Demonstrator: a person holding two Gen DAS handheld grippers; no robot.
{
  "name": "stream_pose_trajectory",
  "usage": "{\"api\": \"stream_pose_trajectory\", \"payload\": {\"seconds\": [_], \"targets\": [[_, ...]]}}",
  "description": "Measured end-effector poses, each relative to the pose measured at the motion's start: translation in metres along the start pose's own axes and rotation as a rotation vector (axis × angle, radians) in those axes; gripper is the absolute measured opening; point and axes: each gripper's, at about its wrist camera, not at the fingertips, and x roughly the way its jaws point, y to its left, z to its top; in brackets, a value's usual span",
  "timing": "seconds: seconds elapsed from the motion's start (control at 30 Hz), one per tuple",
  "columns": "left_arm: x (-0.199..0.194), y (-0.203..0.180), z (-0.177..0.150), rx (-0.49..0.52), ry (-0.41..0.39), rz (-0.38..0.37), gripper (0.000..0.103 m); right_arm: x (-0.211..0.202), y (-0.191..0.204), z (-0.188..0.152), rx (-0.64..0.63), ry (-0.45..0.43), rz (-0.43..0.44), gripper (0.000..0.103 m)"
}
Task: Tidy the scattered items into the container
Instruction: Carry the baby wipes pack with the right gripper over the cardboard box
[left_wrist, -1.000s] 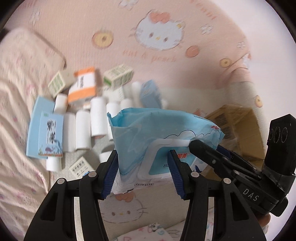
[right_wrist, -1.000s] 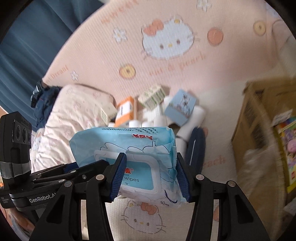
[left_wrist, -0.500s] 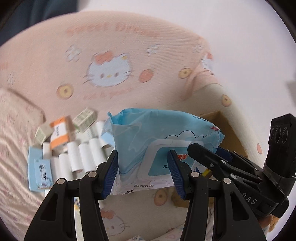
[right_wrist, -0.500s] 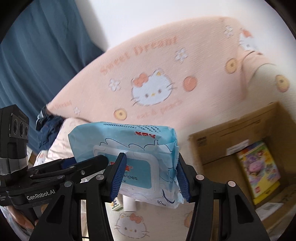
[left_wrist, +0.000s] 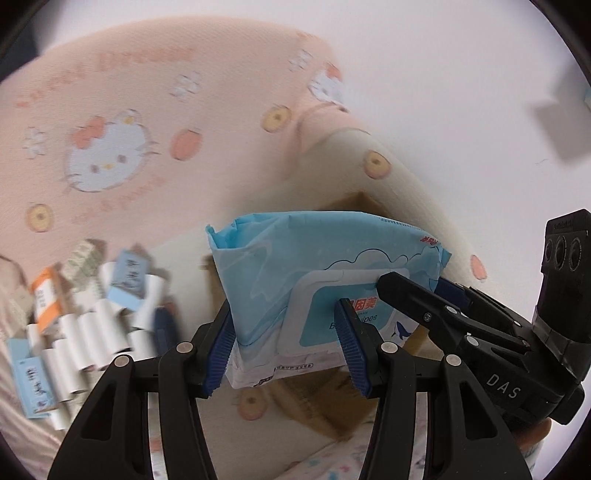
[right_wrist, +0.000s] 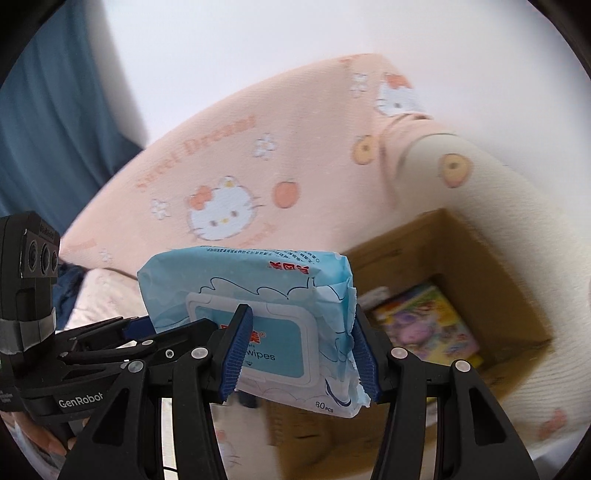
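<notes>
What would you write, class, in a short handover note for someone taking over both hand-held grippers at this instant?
Left hand-held gripper: shut on one end of the wipes pack.
Right hand-held gripper: shut on the other end of the same pack, which hangs in the air between them.
Cardboard box: open, on the bed to the right, with a colourful book already inside.
Done: pack lifted, not yet in the box.
Left: drop the pack in, then gather the white rolls and small boxes lying in a pile on the bed.
</notes>
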Motion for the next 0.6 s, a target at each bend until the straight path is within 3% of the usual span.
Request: {"api": "stream_pose_trajectory", "payload": {"seconds": [0.3,0.6], "targets": [[0.086,-0.031,0.024,-0.035,0.16,-0.093,0.057,0.029,-0.077,0.019,0.069,0.15,-0.108,0.05],[0.156,-0.015,0.022,-0.161,0.288,-0.065,0.056,0.106,-0.12,0.026,0.102,0.389,-0.102,0.05]]}}
